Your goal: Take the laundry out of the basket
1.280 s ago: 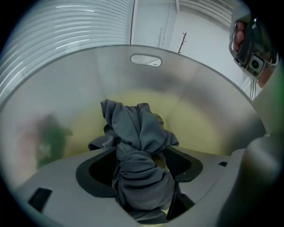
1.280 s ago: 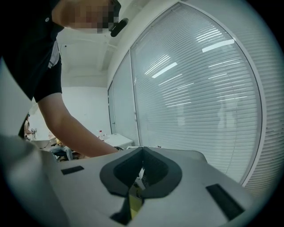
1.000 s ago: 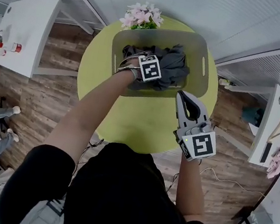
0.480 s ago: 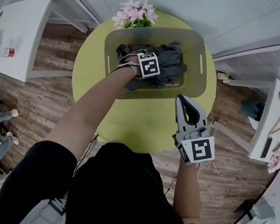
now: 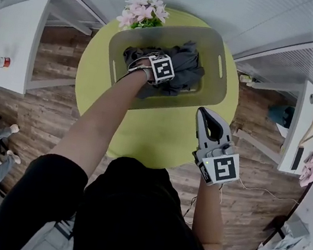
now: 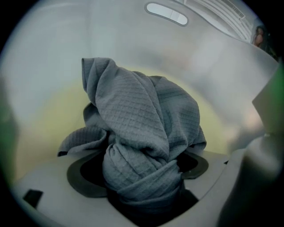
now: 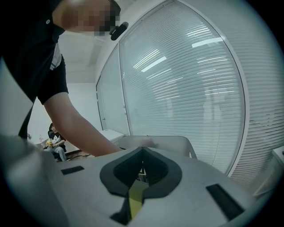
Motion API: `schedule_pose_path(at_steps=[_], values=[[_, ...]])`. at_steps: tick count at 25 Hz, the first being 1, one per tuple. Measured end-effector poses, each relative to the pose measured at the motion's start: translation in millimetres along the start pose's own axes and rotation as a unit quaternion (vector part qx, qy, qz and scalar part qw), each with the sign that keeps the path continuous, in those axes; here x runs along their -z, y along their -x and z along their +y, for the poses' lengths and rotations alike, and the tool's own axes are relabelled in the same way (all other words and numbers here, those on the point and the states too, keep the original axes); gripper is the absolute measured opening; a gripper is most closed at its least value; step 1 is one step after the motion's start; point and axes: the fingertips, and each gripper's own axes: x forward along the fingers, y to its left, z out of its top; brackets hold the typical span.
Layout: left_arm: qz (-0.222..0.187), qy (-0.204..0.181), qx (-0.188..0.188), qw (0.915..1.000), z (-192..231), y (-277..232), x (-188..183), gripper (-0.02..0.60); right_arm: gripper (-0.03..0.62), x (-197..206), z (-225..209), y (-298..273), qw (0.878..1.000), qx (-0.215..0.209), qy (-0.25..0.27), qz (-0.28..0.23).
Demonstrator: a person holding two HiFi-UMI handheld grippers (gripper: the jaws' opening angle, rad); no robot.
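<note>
A grey basket [image 5: 211, 86] stands on the far half of a round yellow-green desk [image 5: 149, 132], with pink flowers [image 5: 139, 12] just behind its far left corner at the desk's far edge. The laundry [image 5: 186, 65], a crumpled dark grey cloth with a waffle weave, lies inside the basket towards its left and middle. The left gripper [image 5: 161, 69] points steeply down into the basket, on top of the heap. Its jaws stand wide and have just been opening. In the left gripper view a twisted fold of the cloth rises between them and fills the gap, but the jaws are released and not clenched on it. The rest of the cloth is piled ahead against the pale basket wall. The right gripper [image 5: 208, 115] hovers over the near right part of the desk, just outside the basket's near wall and pointing towards it. Its jaws are closed together with nothing in them, and only a sliver of the desk shows through the slit.
</note>
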Motion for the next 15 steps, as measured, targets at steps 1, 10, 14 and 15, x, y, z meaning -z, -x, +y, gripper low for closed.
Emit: schedule_pose_path(at_steps=[1,10,14,15], values=[[-0.002,0.0,0.0,1.0,0.7,-0.9,-0.9,0.442,0.023,0.2,-1.3,1.5,1.0,0.002,-0.002,0.0],[-0.013,-0.025,-0.011,0.9996,-6.2,16.4,-11.0,0.345,0.023,0.2,1.6,8.3,1.0,-0.014,0.001,-0.002],[-0.007,-0.017,-0.018,0.9997,-19.3,30.8,-5.1,0.331,0.023,-7.0,7.0,14.7,1.0,-0.025,0.009,-0.01],[-0.007,-0.015,-0.021,0.9996,-23.0,35.1,-4.6,0.33,0.023,-8.6,9.0,17.3,0.999,-0.027,0.011,-0.013]])
